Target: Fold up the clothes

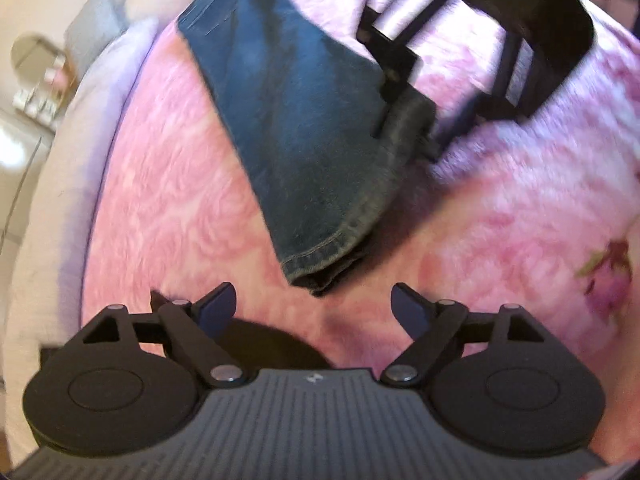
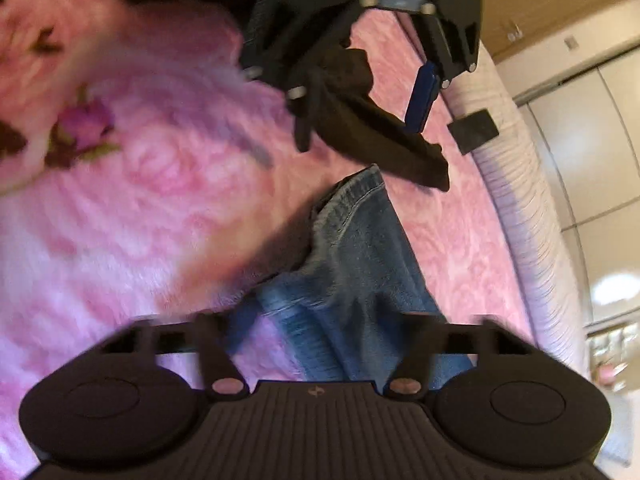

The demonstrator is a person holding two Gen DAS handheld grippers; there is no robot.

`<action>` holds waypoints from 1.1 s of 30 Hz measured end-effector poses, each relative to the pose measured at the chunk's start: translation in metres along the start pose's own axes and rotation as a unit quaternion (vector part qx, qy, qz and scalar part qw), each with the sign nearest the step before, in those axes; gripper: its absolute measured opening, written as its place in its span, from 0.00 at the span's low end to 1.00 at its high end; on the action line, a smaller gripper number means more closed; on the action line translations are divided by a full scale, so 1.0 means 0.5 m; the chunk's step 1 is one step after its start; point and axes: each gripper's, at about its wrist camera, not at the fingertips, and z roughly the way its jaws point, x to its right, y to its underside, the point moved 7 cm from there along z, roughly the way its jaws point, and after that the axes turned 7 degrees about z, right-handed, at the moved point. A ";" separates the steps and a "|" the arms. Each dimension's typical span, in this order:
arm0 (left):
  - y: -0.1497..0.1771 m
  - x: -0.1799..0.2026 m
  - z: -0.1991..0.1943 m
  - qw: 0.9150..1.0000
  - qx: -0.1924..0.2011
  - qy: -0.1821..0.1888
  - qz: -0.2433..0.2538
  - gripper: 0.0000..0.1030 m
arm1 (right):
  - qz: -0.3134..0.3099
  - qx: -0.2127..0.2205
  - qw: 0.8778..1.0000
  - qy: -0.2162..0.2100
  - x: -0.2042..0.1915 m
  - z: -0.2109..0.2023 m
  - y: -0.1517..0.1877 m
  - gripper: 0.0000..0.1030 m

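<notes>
Two grippers are working over my pink bed cover (image 1: 160, 200): left gripper (image 1: 312, 304) fingers are standing spread, empty; right gripper (image 2: 320, 320) fingers are blurring around the folded jeans (image 1: 288, 128), grip indeterminable.

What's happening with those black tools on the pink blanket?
A person is folding clothes with a tool in each hand. Blue jeans lie on the fluffy pink blanket. The left tool is open and empty near the hem. The right tool sits around the jeans, but it's too blurry to tell if it pinches them. A dark cloth lies nearby.
</notes>
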 end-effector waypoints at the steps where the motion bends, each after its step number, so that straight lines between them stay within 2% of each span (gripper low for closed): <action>1: -0.004 0.006 0.003 1.000 0.006 -0.005 0.020 0.80 | 0.016 0.002 1.000 0.002 0.013 -0.009 -0.004 0.30; 3: -0.017 0.014 0.011 0.997 0.020 -0.022 0.065 0.80 | 0.050 0.006 0.999 0.006 0.041 -0.027 -0.011 0.28; 6: -0.039 0.010 0.031 0.990 0.039 -0.063 0.123 0.81 | 0.104 0.011 0.995 0.005 0.088 -0.058 -0.023 0.27; 10: -0.063 -0.017 0.059 0.980 0.059 -0.095 0.167 0.78 | 0.145 0.016 0.989 -0.006 0.133 -0.090 -0.022 0.27; 11: -0.067 -0.024 0.063 0.980 0.063 -0.086 0.167 0.61 | 0.151 0.017 0.988 -0.009 0.141 -0.096 -0.020 0.27; 12: -0.071 -0.031 0.065 0.982 0.066 -0.072 0.162 0.31 | 0.155 0.018 0.988 -0.010 0.145 -0.101 -0.018 0.27; 13: -0.074 -0.039 0.069 0.984 0.065 -0.058 0.157 0.23 | 0.156 0.019 0.987 -0.009 0.146 -0.103 -0.017 0.27; 17: -0.076 -0.080 0.068 0.990 0.066 -0.029 0.123 0.17 | 0.156 0.020 0.988 0.001 0.140 -0.103 -0.009 0.30; 18: -0.077 -0.088 0.066 0.991 0.068 -0.026 0.116 0.16 | 0.147 0.021 0.989 0.006 0.132 -0.100 -0.007 0.35; 19: -0.078 -0.095 0.063 0.991 0.070 -0.025 0.111 0.16 | 0.136 0.021 0.990 0.012 0.123 -0.095 -0.007 0.52; 20: -0.082 -0.101 0.062 0.992 0.072 -0.022 0.104 0.16 | 0.125 0.021 0.992 0.021 0.115 -0.090 -0.005 0.60; 22: -0.092 -0.114 0.062 0.993 0.075 -0.014 0.086 0.16 | 0.107 0.018 0.993 0.043 0.103 -0.079 -0.001 0.61; 24: -0.099 -0.123 0.058 0.994 0.076 -0.009 0.074 0.15 | 0.104 0.003 0.993 0.059 0.105 -0.060 0.004 0.58; 26: -0.105 -0.132 0.053 0.995 0.075 -0.008 0.068 0.15 | 0.108 -0.006 0.992 0.062 0.111 -0.047 0.007 0.48; 28: -0.102 -0.130 0.032 0.994 0.074 -0.012 0.073 0.14 | 0.117 -0.007 0.991 0.059 0.118 -0.048 0.004 0.24; 31: -0.097 -0.122 -0.006 0.993 0.075 -0.014 0.084 0.14 | 0.139 -0.001 0.989 0.054 0.130 -0.066 -0.006 0.16; 33: -0.099 -0.115 -0.038 0.993 0.078 -0.012 0.091 0.13 | 0.154 0.004 0.987 0.044 0.137 -0.096 -0.017 0.15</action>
